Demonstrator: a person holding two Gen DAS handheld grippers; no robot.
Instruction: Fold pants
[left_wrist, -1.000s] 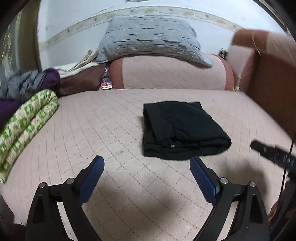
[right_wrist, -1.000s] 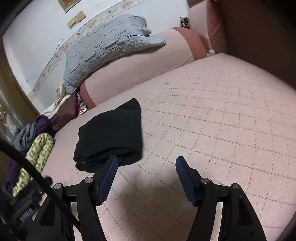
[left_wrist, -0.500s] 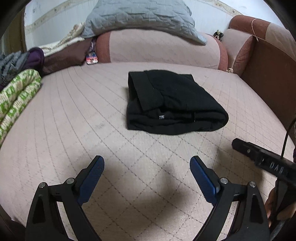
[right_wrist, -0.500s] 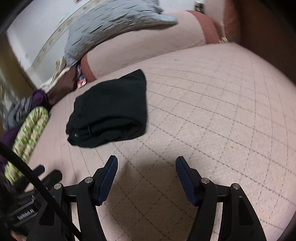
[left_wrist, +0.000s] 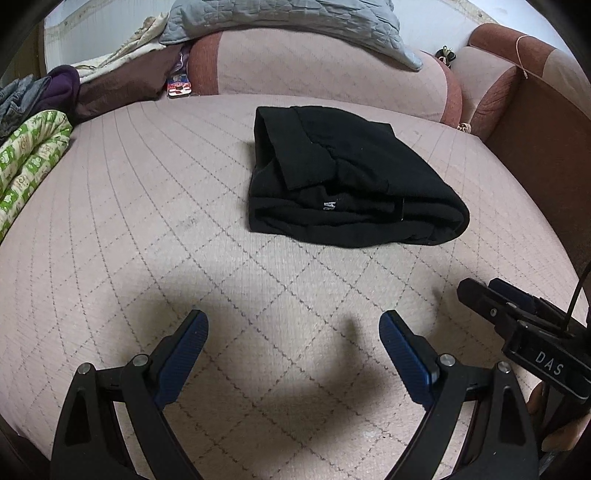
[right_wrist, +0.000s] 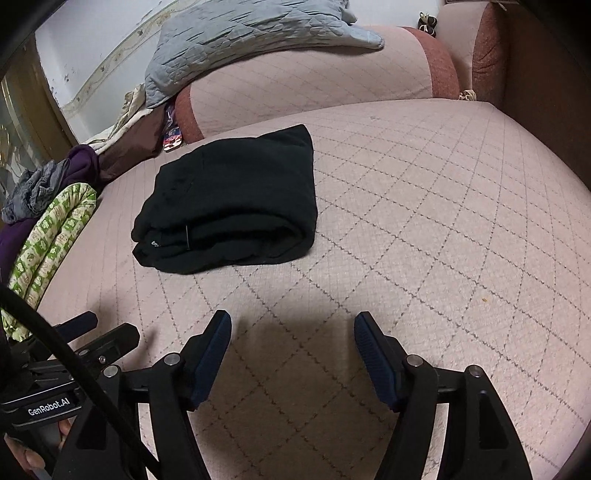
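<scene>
The black pants (left_wrist: 347, 177) lie folded into a compact bundle on the pink quilted bed (left_wrist: 147, 206); they also show in the right wrist view (right_wrist: 232, 203). My left gripper (left_wrist: 293, 332) is open and empty, low over the bed, short of the bundle. My right gripper (right_wrist: 291, 332) is open and empty, in front of the bundle and a little to its right. The right gripper shows at the right edge of the left wrist view (left_wrist: 517, 317). The left gripper shows at the lower left of the right wrist view (right_wrist: 92, 339).
A pink bolster (left_wrist: 317, 70) with a grey quilted pillow (left_wrist: 295, 14) lies behind the pants. A green patterned blanket (left_wrist: 29, 158) and dark clothes (left_wrist: 40, 92) sit at the left. A brown wooden board (left_wrist: 546, 136) borders the bed at the right.
Both grippers have tilted down and moved in toward the folded pants, which now look larger and nearer. The pants have not moved. Both grippers stay open.
</scene>
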